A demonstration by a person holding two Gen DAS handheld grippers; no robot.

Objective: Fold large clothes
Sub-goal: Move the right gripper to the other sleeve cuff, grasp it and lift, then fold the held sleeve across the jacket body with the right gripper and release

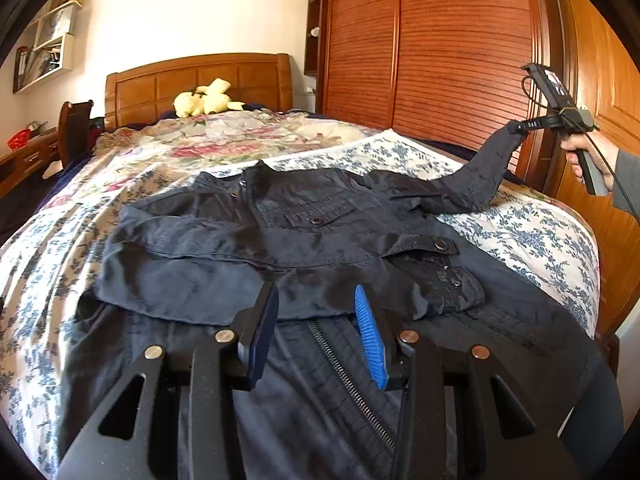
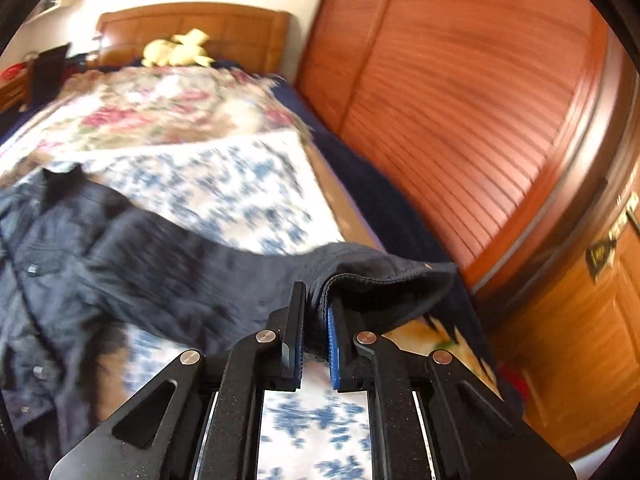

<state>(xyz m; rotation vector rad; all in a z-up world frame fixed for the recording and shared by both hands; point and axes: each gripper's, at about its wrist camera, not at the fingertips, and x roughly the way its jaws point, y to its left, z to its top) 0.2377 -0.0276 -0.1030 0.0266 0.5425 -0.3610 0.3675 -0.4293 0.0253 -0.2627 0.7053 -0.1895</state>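
Dark navy button-front jacket (image 1: 304, 236): spread over the foot end of the bed's blue-and-white floral quilt (image 1: 532, 236), chest pockets up, one sleeve (image 1: 488, 172) lifted off toward the bed's right edge. A second dark garment with a metal zipper (image 1: 348, 380) lies under it at the near edge.

Right gripper (image 2: 316, 320): hand-held, jaws clamped on the sleeve's cuff, raised beside the slatted wooden wardrobe (image 1: 440, 48).

Left gripper (image 1: 316, 320): jaws partly apart, nothing between them, above the jacket's hem.

Yellow plush toy (image 1: 204, 98): at the wooden headboard (image 1: 192, 76).
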